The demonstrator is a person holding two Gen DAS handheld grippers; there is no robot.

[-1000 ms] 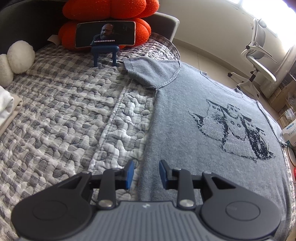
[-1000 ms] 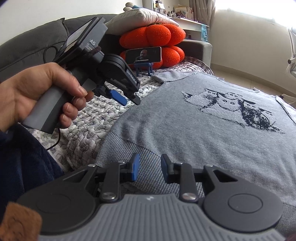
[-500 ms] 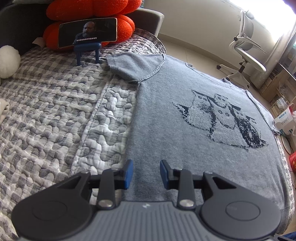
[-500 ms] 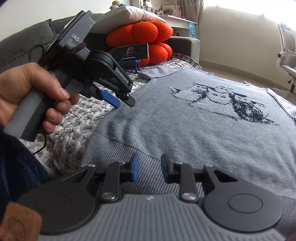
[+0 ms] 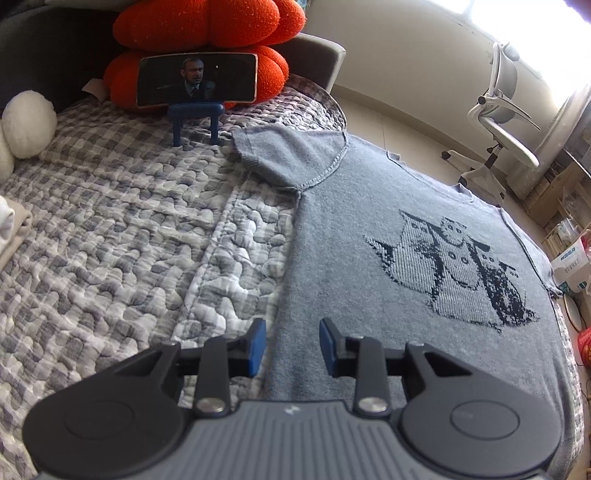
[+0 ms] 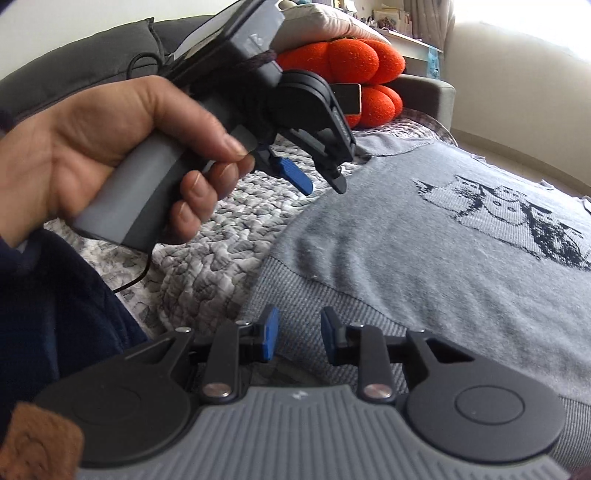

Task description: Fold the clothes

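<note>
A grey knit sweater with a dark owl-like pattern lies flat on a quilted bed cover; one short sleeve points toward the phone. My left gripper is open, hovering over the sweater's left side edge, nothing between its blue pads. In the right wrist view the same sweater fills the right half, its ribbed hem nearest. My right gripper is open just above that hem. The left gripper, held in a hand, hangs open above the sweater's edge.
A phone on a blue stand plays video in front of an orange cushion. A white plush ball and folded pale cloth lie at the left. An office chair stands on the floor beyond the bed.
The left gripper has come closer to the right wrist camera and sits higher in its view. The right gripper has edged nearer the hem. Both stay open.
</note>
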